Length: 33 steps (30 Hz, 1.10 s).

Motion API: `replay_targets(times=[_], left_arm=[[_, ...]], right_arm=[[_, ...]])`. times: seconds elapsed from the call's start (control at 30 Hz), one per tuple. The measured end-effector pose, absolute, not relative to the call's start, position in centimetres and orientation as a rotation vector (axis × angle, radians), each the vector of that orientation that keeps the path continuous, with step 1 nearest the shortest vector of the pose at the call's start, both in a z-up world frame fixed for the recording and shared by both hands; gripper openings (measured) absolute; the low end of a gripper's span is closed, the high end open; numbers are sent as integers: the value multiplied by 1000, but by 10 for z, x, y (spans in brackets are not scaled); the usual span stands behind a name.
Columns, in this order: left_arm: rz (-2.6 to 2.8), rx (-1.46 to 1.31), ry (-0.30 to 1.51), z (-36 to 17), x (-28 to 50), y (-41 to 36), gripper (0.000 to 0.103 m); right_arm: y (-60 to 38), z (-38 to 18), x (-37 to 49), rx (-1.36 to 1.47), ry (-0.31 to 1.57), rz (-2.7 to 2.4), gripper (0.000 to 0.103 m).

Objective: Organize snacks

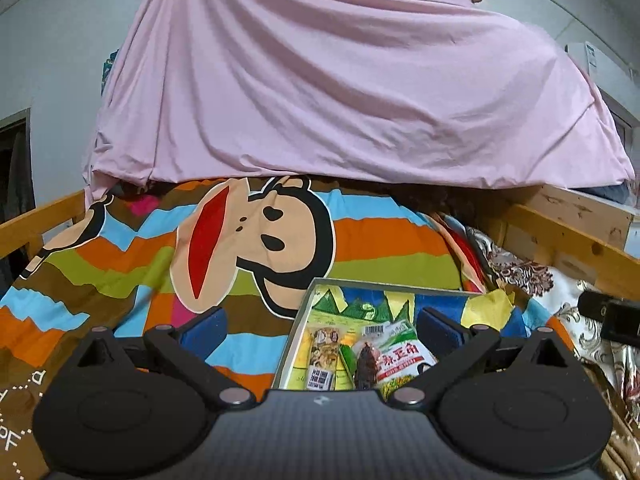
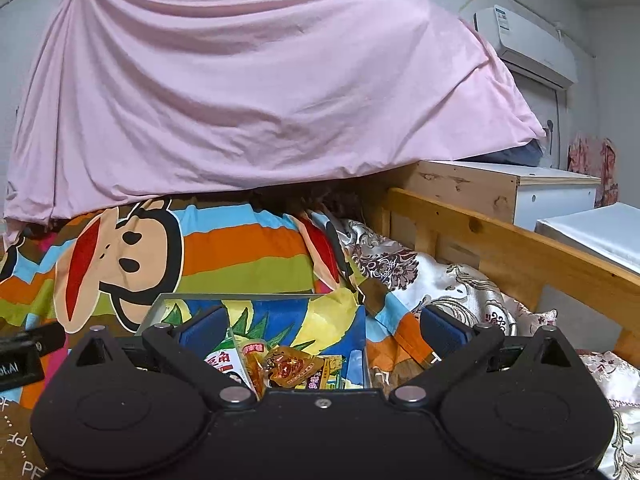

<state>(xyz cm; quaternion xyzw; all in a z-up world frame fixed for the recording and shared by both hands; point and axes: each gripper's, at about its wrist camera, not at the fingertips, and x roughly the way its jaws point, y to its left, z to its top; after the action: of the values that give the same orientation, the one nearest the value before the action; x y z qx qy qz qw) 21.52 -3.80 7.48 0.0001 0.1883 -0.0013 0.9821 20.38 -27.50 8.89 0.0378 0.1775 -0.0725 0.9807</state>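
Observation:
A shallow grey-rimmed box (image 1: 384, 285) with a colourful lining lies on the bedspread. Inside it are a yellow-green snack packet (image 1: 324, 354), a white-and-green packet with red characters (image 1: 400, 356) and a dark brown snack (image 1: 366, 364) between them. My left gripper (image 1: 322, 332) hovers open over the box's left side, its fingers holding nothing. The right wrist view shows the same box (image 2: 240, 297) holding an orange packet (image 2: 290, 368) and the white packet (image 2: 222, 362). My right gripper (image 2: 322, 330) is open and empty above the box's right half.
The striped bedspread with a cartoon monkey (image 1: 256, 236) stretches left and ahead. A pink sheet (image 1: 340, 80) hangs behind it. A wooden bed rail (image 2: 500, 240) and floral satin quilt (image 2: 440, 280) lie to the right. The other gripper shows at each view's edge (image 1: 612, 316) (image 2: 24, 350).

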Motion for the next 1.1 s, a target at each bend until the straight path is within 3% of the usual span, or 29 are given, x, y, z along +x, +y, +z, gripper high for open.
replay_targets(times=[1.1], left_arm=[[4,37,472,60,157,-27,103]], right_arm=[[-274,68,140,15,425,-115,102]])
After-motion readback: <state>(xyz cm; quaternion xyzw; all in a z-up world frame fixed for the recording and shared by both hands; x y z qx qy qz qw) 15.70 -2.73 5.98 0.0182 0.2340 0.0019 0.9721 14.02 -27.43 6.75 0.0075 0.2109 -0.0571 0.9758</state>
